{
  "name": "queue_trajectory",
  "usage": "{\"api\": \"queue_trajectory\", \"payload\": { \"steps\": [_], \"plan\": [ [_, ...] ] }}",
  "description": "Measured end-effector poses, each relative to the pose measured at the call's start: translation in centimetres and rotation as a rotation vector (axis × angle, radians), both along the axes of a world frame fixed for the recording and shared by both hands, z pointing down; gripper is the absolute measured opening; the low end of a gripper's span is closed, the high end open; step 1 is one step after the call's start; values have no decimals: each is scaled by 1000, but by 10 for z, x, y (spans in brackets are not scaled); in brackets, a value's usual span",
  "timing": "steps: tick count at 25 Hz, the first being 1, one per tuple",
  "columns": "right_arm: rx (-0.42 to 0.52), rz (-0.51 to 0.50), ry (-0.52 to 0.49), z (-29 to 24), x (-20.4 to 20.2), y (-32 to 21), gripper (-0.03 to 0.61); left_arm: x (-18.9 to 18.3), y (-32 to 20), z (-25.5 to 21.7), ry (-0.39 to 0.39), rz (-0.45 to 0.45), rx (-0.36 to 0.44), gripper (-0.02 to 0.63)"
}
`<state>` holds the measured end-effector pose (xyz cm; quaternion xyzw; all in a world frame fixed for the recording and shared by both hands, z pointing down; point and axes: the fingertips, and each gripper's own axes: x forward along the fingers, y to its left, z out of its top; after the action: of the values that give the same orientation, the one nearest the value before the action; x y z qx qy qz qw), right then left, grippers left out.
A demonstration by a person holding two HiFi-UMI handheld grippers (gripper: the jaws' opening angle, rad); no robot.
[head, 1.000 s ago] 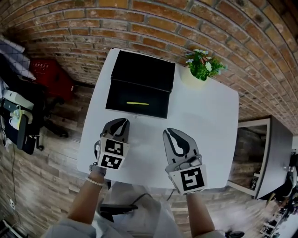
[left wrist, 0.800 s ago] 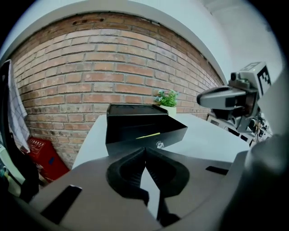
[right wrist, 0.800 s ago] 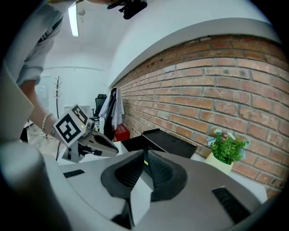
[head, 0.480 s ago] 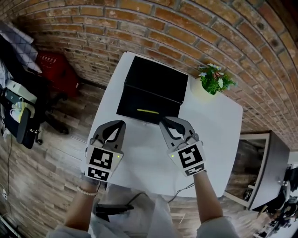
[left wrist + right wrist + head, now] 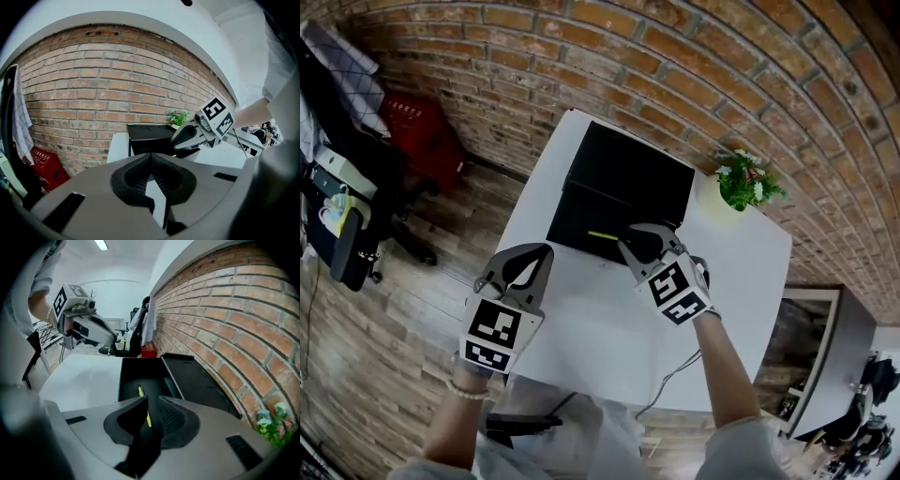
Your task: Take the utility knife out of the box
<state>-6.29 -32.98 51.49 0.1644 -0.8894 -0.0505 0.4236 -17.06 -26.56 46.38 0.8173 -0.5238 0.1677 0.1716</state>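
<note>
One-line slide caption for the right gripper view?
Right gripper, fingers slightly apart, aimed at the yellow utility knife lying in the open black box.

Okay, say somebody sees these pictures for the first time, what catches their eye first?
The open black box at the far end of the white table, with a thin yellow knife lying inside. The right gripper, jaws slightly apart, is poised at the box's near edge by the knife; the left gripper hangs back at the table's left edge, jaws together.
</note>
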Motion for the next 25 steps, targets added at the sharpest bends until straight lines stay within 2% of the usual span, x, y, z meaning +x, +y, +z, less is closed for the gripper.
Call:
{"api": "queue_trajectory", "payload": {
  "steps": [3, 8, 16, 20, 25],
  "plan": [
    [-39, -71, 81, 19, 0, -2, 57, -7, -2, 1, 5, -18, 1, 18],
    [-92, -182, 152, 33, -7, 1, 57, -18, -2, 2, 6, -37, 2, 18],
    [-119, -276, 281, 56, -11, 5, 56, -28, 0, 8, 6, -57, -6, 18],
    [-116, -299, 303, 58, -12, 7, 55, -33, 1, 9, 6, -67, -5, 18],
    [-128, -266, 274, 56, -13, 5, 54, -34, 1, 5, 7, -75, -1, 18]
  ]
}}
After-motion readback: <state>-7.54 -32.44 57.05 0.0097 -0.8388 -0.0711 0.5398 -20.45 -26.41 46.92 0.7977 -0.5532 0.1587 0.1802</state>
